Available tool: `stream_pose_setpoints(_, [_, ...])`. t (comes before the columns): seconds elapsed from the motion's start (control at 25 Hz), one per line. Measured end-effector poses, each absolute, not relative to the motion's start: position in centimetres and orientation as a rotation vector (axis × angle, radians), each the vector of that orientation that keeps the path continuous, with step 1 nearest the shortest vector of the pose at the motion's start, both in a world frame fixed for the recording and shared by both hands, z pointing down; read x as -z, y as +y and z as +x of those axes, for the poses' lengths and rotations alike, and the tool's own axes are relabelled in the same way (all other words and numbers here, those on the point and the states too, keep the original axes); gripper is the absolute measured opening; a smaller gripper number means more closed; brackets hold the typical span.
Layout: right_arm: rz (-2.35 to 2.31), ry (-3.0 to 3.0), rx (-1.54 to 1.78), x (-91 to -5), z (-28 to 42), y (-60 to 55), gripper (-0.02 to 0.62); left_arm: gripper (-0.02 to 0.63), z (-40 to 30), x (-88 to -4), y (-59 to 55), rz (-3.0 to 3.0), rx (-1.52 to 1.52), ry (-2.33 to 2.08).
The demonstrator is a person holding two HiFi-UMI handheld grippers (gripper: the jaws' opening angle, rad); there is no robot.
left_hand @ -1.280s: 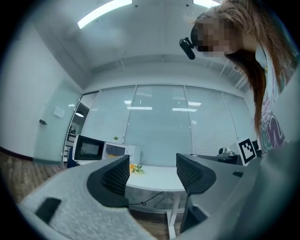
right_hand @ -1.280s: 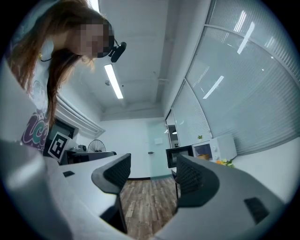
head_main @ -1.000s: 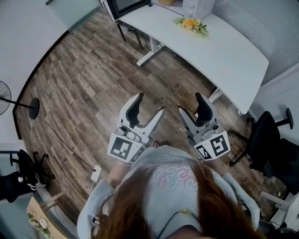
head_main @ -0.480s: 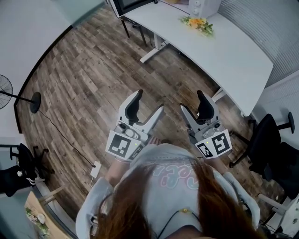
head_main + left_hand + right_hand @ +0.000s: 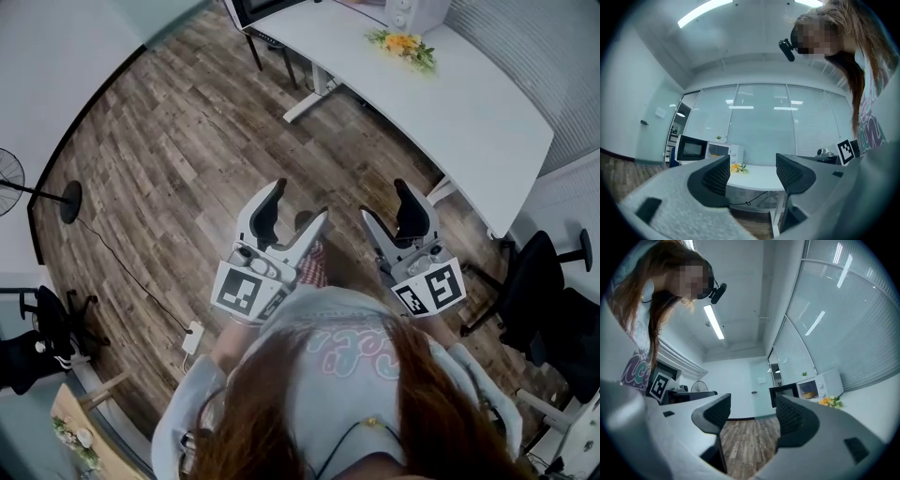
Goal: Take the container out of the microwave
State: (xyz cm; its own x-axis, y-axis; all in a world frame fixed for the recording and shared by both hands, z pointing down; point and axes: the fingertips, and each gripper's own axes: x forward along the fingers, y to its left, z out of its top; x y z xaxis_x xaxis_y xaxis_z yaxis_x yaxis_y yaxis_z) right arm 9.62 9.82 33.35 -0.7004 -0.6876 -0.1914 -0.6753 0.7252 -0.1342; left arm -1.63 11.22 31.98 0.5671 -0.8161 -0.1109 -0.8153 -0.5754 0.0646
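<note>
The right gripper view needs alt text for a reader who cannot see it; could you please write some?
The right gripper is open and empty, its jaws framing a wooden floor. Beyond, on a white table, stands a white microwave with its door open and a container inside, beside yellow flowers.
</note>
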Motion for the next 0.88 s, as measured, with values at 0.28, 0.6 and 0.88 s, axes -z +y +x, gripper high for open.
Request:
stream_pose_setpoints(0.28, [-1.127, 2.7, 0.056, -33.7, 8.4, 5.2, 0.29, 0.285, -3.7, -32.6, 6.7, 2.764, 0.236, -1.445])
stream_pose_setpoints(0.6, [-1.185, 2.68, 0.026, -33.6, 6.5, -2.8, 0.29, 0.285, -6.0, -32.5, -1.9, 2.804, 0.237, -1.413])
stream_pose_setpoints(0.88, [-1.254, 2.63, 0.042, -33.3, 5.4, -10.2, 0.29, 0.285, -7.1, -32.0, -10.1, 2.84, 0.207, -1.337])
